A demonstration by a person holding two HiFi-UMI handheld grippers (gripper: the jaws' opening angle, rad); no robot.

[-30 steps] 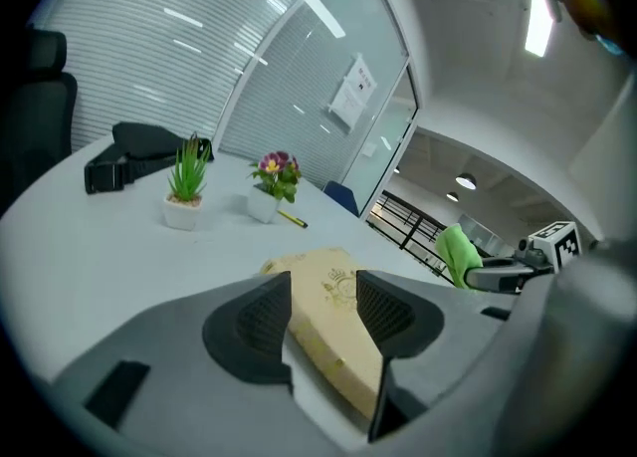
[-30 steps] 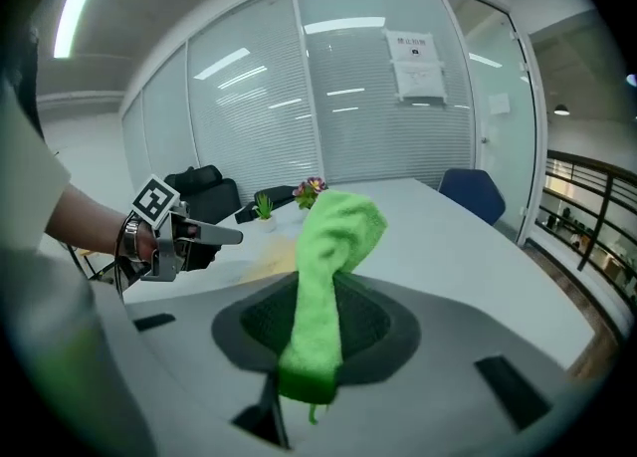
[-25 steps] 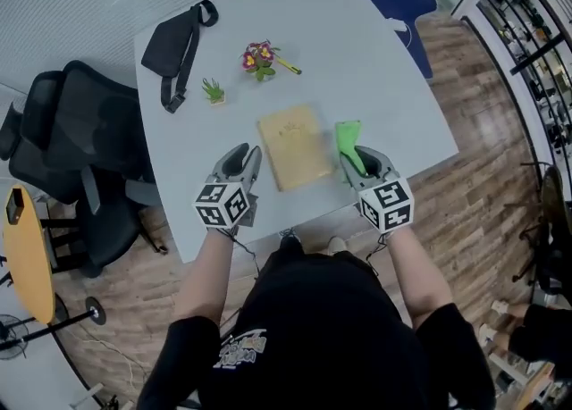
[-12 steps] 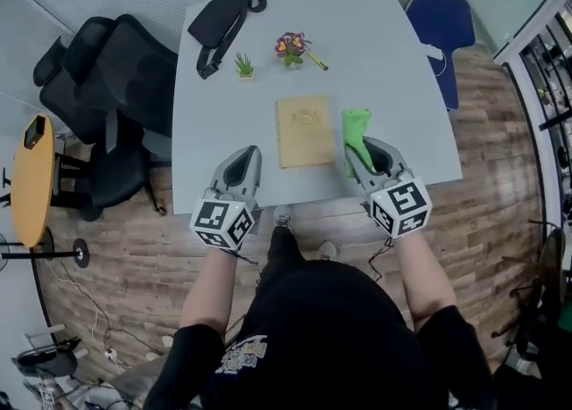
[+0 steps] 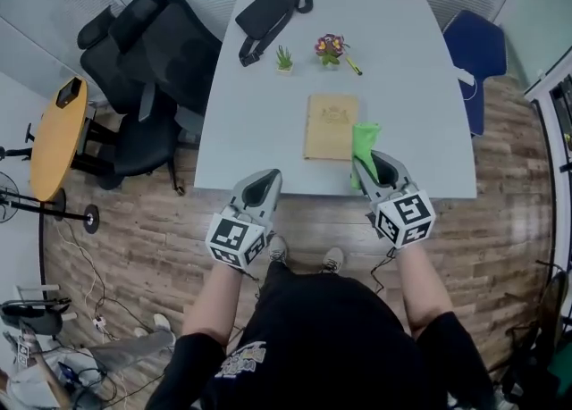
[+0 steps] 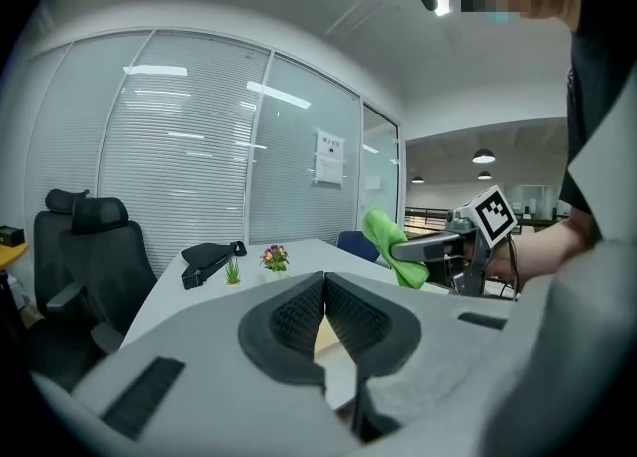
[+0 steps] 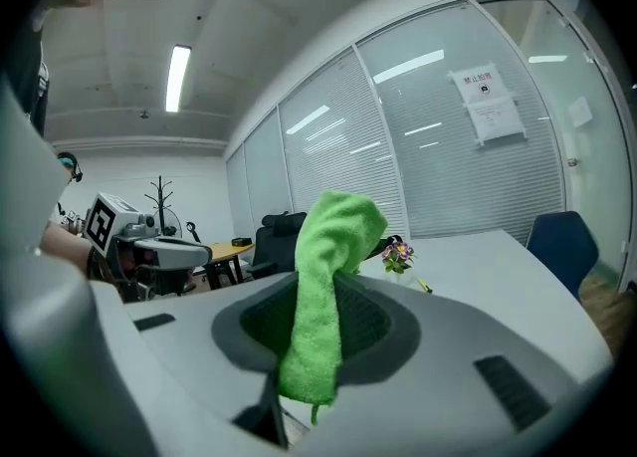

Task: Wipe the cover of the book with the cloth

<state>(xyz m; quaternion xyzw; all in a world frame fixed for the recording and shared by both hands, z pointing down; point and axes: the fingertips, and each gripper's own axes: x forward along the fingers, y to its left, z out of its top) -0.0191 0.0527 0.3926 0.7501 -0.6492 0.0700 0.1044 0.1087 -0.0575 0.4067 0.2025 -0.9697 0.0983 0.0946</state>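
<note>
1. left gripper [image 5: 265, 176] is clamped shut on nothing, pads pressed together. it sits off the table's [image 5: 259, 154] near edge, over the wooden floor.
2. right gripper [image 5: 365, 167] has its jaws pinched on the green cloth [image 5: 364, 142]. the cloth pokes up past the tips and drapes down between them.
3. the book [image 5: 332, 127] lies flat and closed on the table, at one o'clock from the left gripper and eleven o'clock from the right.
4. in the head view the cloth sits at the book's five o'clock corner.
5. black bag [image 5: 268, 15], small plant [image 5: 284, 60] and flowers [image 5: 330, 46] line the table's far side, twelve o'clock of the book.
</note>
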